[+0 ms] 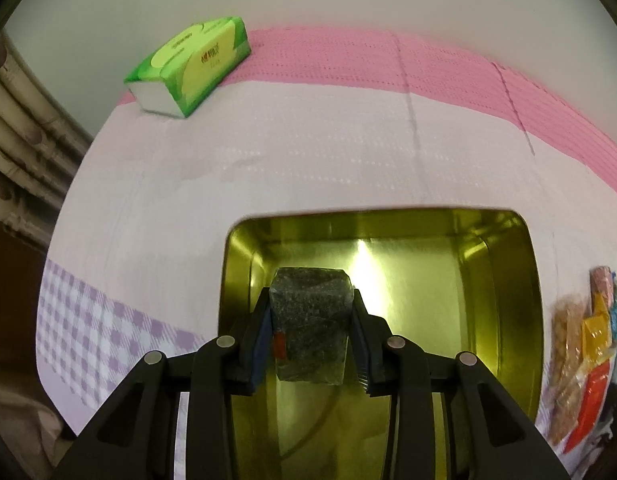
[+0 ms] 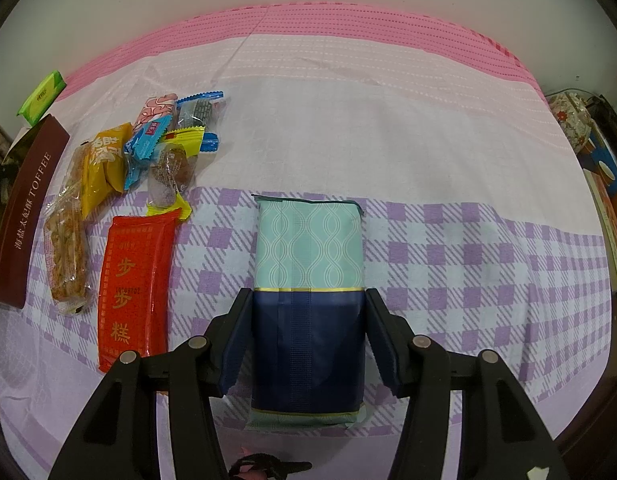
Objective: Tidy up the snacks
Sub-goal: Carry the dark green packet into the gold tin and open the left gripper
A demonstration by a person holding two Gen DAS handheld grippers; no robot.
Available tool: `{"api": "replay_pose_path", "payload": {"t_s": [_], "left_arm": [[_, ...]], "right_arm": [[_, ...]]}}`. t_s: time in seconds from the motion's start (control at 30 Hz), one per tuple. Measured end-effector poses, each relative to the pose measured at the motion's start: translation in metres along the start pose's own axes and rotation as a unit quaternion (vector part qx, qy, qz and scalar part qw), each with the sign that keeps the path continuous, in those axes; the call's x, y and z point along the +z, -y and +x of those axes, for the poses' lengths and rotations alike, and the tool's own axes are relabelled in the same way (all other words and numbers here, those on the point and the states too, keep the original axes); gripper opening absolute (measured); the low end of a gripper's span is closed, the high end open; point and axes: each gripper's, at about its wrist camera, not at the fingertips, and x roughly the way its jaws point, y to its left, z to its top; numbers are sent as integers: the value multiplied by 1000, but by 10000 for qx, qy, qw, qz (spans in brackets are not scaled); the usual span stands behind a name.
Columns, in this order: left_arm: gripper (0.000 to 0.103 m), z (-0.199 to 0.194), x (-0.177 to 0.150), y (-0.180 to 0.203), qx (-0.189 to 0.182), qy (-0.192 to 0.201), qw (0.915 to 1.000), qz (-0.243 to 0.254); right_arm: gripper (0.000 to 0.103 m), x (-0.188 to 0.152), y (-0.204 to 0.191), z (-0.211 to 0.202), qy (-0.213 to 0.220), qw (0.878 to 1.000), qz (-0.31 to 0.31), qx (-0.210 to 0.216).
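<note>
My right gripper [image 2: 306, 332] points steeply down with its fingers [image 2: 238, 336] straddling the teal-and-navy packet [image 2: 308, 304], apparently pressed to its navy half; it lies flat on the checked cloth [image 2: 468, 264], long axis running away from me, teal end far. My left gripper [image 1: 310, 332], also steeply pitched, is clamped on a small dark speckled snack block [image 1: 310, 320], held above the open gold tin [image 1: 508, 300], its long axis along the fingers. Left of my right gripper lie the red packet [image 2: 134, 288] and a heap of smaller wrapped snacks [image 2: 164, 140].
</note>
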Motion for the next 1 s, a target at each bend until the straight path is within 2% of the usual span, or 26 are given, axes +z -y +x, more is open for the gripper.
{"api": "replay_pose_path", "payload": {"t_s": [0.33, 0.57, 0.7, 0.87, 0.97, 1.0], "left_arm": [[36, 12, 5, -5, -7, -64, 10000, -45], [37, 14, 7, -4, 103, -46, 9999, 99], [37, 10, 7, -6, 65, 10, 9999, 130], [38, -4, 3, -6, 28, 124, 9998, 164], [40, -19, -6, -8, -99, 274, 9996, 55], [44, -25, -11, -8, -189, 339, 9992, 19]], "right_arm": [[53, -1, -1, -1, -94, 10000, -7, -5], [52, 5, 1, 2, -213, 9998, 17, -1], [47, 6, 0, 2, -183, 9998, 1, -40], [46, 4, -5, 0, -152, 9999, 11, -78], [46, 2, -6, -1, -131, 9999, 52, -95], [46, 1, -6, -1, -126, 9998, 82, -104]]}}
